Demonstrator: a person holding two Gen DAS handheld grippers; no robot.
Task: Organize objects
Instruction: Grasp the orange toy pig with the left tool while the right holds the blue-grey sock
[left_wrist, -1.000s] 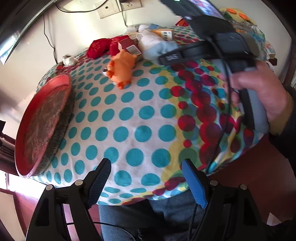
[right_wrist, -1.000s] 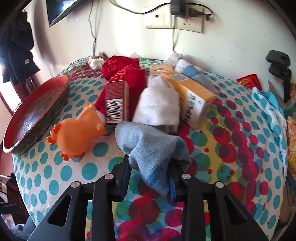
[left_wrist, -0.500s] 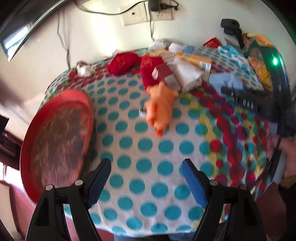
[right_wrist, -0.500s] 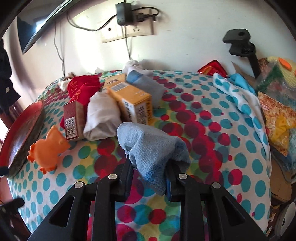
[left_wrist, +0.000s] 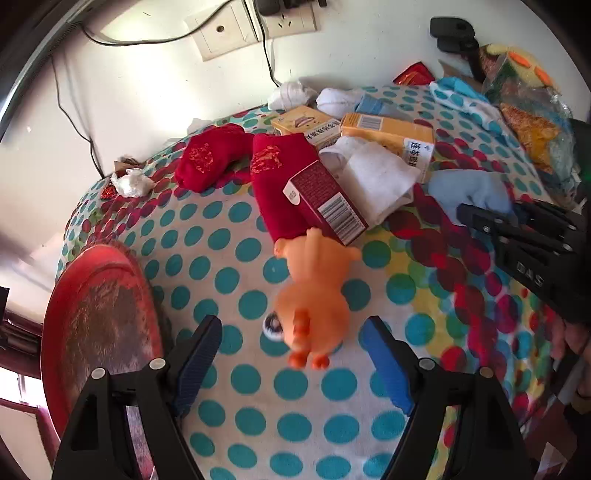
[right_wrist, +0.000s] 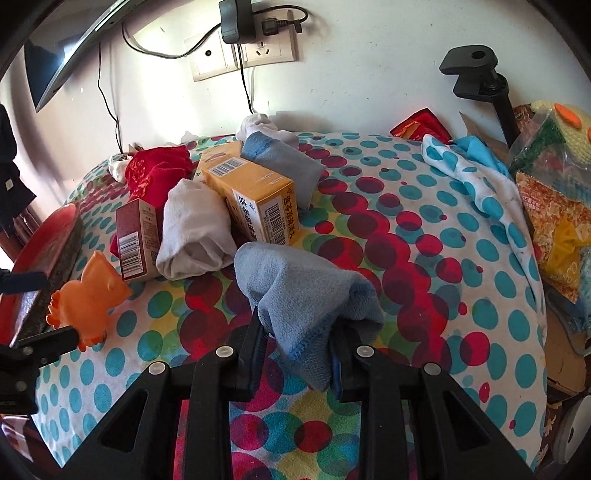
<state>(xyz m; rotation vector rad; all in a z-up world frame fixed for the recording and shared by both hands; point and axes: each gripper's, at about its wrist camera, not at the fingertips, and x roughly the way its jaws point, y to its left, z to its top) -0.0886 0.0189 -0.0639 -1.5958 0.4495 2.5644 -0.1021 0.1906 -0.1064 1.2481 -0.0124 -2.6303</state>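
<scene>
Two pickups were in hand at once on the dotted bench (left_wrist: 236, 413). The right gripper (right_wrist: 297, 350) had its fingers (right_wrist: 255, 343) clamped nearly shut on a light blue sock (right_wrist: 303, 291), which bunched up above the pads and hung just over the red-spotted part of the cloth, near the middle of the bench in the right wrist view. The left gripper (left_wrist: 291, 354) was wide open and held nothing; its fingers (left_wrist: 197, 354) stood either side of an orange toy chick (left_wrist: 314, 295), which lay on its side on the cloth with a clear gap to each pad. Just beyond the chick's far end lay a dark red box (left_wrist: 325, 205) across a red sock (left_wrist: 280, 184), with a white sock (left_wrist: 373, 177) and two yellow boxes (left_wrist: 388, 138) farther back, and a second red sock (left_wrist: 210, 158) far left. A round red tray (left_wrist: 99, 325) sat at the near left edge of the bench, empty as far as could be seen. By my reading the sock was already lifted and awaited a place, while the chick was still to be gripped. The next move seemed to call for lowering the left fingers around the chick's body and closing gently, since the toy looked soft and rounded and could squirt out sideways. The tray looked a likely home for it, though that is a guess.
</scene>
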